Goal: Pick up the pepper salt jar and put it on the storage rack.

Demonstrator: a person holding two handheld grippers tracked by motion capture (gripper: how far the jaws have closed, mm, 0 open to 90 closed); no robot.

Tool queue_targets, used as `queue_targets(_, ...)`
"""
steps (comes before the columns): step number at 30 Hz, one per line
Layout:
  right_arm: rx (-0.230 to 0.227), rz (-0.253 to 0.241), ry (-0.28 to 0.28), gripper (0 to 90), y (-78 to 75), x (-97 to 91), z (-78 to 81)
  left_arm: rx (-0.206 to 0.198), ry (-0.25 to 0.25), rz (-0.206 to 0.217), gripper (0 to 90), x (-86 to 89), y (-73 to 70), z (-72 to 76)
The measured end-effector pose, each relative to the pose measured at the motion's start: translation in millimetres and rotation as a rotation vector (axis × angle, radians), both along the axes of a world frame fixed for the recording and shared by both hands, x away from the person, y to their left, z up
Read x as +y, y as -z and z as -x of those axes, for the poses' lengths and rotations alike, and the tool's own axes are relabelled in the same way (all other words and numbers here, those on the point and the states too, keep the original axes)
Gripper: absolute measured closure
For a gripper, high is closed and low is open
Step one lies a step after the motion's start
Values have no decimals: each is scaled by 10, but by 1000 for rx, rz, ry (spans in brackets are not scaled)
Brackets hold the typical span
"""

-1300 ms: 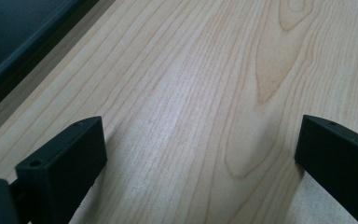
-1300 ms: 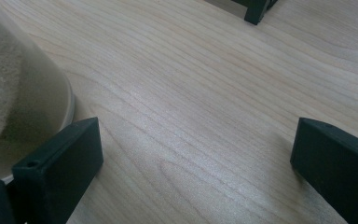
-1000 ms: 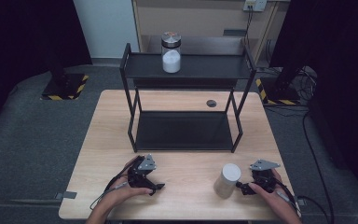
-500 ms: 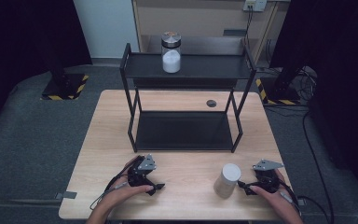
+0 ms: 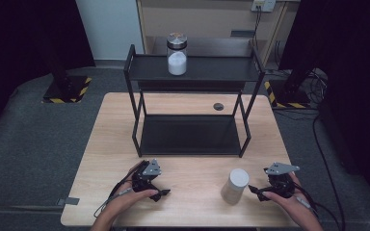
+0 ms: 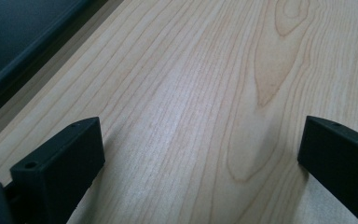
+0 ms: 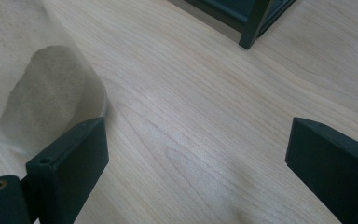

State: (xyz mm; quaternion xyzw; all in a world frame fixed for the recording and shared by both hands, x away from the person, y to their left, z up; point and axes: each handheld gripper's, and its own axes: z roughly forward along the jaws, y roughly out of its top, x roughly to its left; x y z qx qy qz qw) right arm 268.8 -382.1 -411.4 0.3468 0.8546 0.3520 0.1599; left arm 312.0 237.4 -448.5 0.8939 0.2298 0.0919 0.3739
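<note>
A white cylindrical container (image 5: 235, 185) stands upright on the wooden table (image 5: 192, 159), near the front right. My right gripper (image 5: 254, 189) is just right of it and points at it, apart from it. In the right gripper view the container (image 7: 42, 79) rises beyond the left jaw, and the right gripper (image 7: 196, 154) is open. Its jaws have just been closing a little, with only bare wood between them. My left gripper (image 5: 161, 190) rests at the front left, and in its own view the left gripper (image 6: 200, 154) is open over bare table.
A black two-tier shelf rack (image 5: 192, 72) stands mid-table, one leg (image 7: 254, 23) ahead of the right gripper. A glass jar (image 5: 177, 54) with white contents and a metal lid is on its top shelf. A small dark disc (image 5: 218, 106) lies behind the rack.
My right gripper has drawn back to the right, away from the white container, and risen slightly. The container and the left gripper have stayed put.
</note>
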Motion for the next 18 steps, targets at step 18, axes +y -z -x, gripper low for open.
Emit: queue_targets(18,26,-30,-90,88,-73,-82,115,0,-8,0,0,-3,0,15)
